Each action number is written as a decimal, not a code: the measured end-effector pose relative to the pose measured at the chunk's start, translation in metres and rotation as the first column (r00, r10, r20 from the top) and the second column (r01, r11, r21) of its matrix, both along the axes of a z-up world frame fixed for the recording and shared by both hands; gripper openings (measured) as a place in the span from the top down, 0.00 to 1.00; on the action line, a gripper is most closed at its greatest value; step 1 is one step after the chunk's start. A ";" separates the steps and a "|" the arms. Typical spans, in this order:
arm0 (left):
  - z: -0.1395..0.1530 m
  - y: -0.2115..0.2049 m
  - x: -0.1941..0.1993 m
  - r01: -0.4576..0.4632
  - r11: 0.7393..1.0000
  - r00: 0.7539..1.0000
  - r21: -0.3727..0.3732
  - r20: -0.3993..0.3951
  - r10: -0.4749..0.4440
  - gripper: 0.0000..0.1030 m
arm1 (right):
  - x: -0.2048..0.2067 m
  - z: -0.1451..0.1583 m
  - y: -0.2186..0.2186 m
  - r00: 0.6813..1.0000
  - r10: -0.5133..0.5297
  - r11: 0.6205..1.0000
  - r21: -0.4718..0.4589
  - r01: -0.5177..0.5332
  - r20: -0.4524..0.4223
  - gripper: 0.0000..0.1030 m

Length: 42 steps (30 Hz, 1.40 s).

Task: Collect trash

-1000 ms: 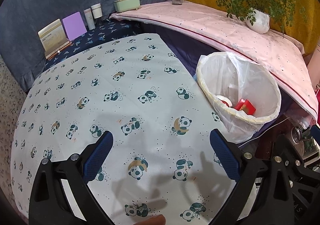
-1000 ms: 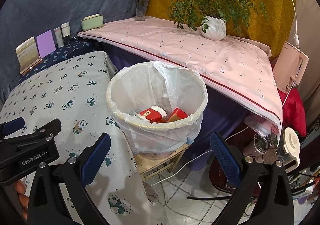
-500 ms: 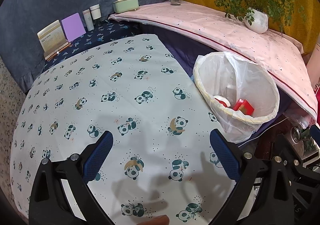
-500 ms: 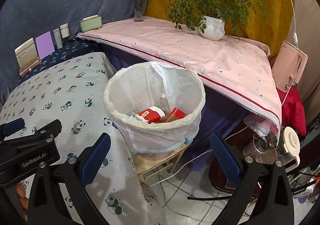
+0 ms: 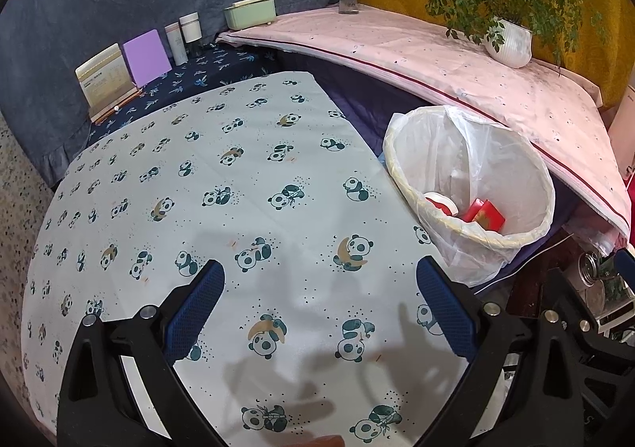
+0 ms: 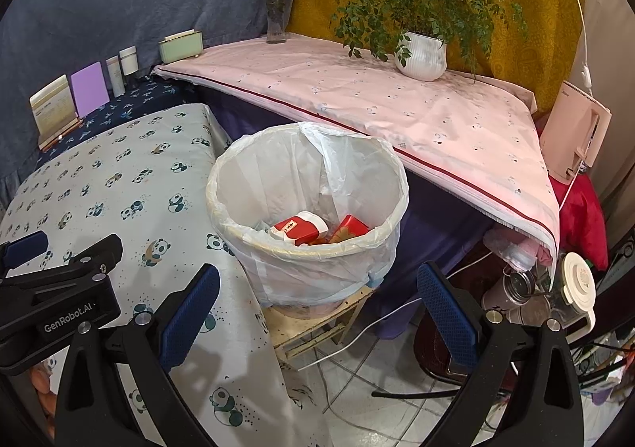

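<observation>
Your left claw (image 5: pixel 319 282) is spread wide and grips nothing; its blue pads hang over the panda-print cloth that covers the bench (image 5: pixel 238 177), and their shadows fall on the cloth below. Your right claw (image 6: pixel 317 286) is released as well, empty, with its fingers framing the lower front of the waste bin (image 6: pixel 307 209). In the right wrist view the left tool's black body, lettered GenRobot.AI, juts in from the left edge above the bench cloth.

The bin stands just beside the bench's right edge, on a small wooden stool (image 6: pixel 317 324). A thin white liner bag is folded over its rim. Inside lies the trash: a red-and-white packet (image 6: pixel 299 228) towards the left and a red box (image 6: pixel 349 228) touching it on the right, both low in the bag. From the left wrist view the same bin (image 5: pixel 468 185) shows to the right of the bench, with the red box (image 5: pixel 486 214) against its near wall.

Behind the bin runs a shelf under a pink cloth (image 6: pixel 397 109), carrying a white pot with a leafy plant (image 6: pixel 422 56) and a glass vase of red flowers (image 6: pixel 276 16). Along the far wall, on a dark blue patterned cloth, stand a desk calendar (image 5: pixel 104 79), a purple card (image 5: pixel 146 57), two pale bottles (image 5: pixel 183 35) and a green box (image 5: pixel 250 12). Cables trail over the tiled floor (image 6: pixel 377 399) under the stool.
</observation>
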<state>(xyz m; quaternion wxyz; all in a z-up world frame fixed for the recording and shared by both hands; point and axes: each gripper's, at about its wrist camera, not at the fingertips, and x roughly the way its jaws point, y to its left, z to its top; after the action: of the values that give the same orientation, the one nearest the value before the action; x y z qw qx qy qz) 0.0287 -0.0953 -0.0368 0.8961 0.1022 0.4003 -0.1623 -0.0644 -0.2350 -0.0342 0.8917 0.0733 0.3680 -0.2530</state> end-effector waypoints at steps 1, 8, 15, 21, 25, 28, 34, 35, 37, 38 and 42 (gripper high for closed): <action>0.000 0.000 0.000 -0.001 1.000 1.000 -0.001 0.001 0.001 0.10 | 0.000 0.000 0.000 1.000 0.001 1.000 0.001 -0.001 -0.001 0.07; 0.001 0.000 -0.001 -0.013 1.000 1.000 -0.002 0.008 0.013 0.10 | 0.001 -0.001 0.000 1.000 0.000 1.000 0.003 0.000 -0.001 0.07; 0.001 -0.001 -0.001 -0.013 1.000 1.000 0.003 0.010 0.012 0.10 | 0.000 -0.001 0.000 1.000 0.000 1.000 0.002 0.000 -0.002 0.07; 0.001 -0.001 -0.001 -0.012 1.000 1.000 0.004 0.012 0.012 0.10 | 0.000 -0.001 0.000 1.000 0.000 1.000 0.002 0.000 -0.001 0.07; 0.001 -0.002 -0.001 -0.011 1.000 1.000 0.007 0.013 0.011 0.10 | 0.000 -0.001 0.000 1.000 0.000 1.000 0.002 0.000 -0.001 0.07; 0.001 -0.002 -0.001 -0.008 1.000 1.000 0.008 0.012 0.008 0.10 | 0.000 -0.001 0.000 1.000 0.000 1.000 0.003 0.000 -0.001 0.07; 0.001 -0.003 0.000 -0.006 1.000 1.000 0.013 0.012 0.006 0.10 | -0.001 -0.002 -0.001 1.000 -0.002 1.000 0.003 0.002 -0.001 0.07; 0.001 -0.003 0.000 -0.005 1.000 1.000 0.013 0.012 0.005 0.10 | -0.001 -0.002 -0.001 1.000 -0.003 1.000 0.003 0.003 -0.002 0.07; 0.001 -0.004 -0.001 -0.006 1.000 1.000 0.013 0.013 0.006 0.10 | -0.001 -0.003 -0.002 1.000 -0.002 1.000 0.003 0.002 -0.002 0.07; 0.001 -0.004 -0.001 -0.004 1.000 1.000 0.012 0.012 0.004 0.10 | -0.001 -0.003 -0.002 1.000 -0.002 1.000 0.003 0.002 -0.002 0.07; 0.001 -0.005 0.000 0.005 1.000 1.000 0.013 0.017 -0.005 0.10 | -0.001 -0.003 -0.002 1.000 -0.002 1.000 0.002 0.002 -0.002 0.07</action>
<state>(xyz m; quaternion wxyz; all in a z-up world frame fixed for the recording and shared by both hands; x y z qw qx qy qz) 0.0290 -0.1000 -0.0361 0.8983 0.1106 0.3934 -0.1611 -0.0654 -0.2365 -0.0369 0.8910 0.0743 0.3692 -0.2535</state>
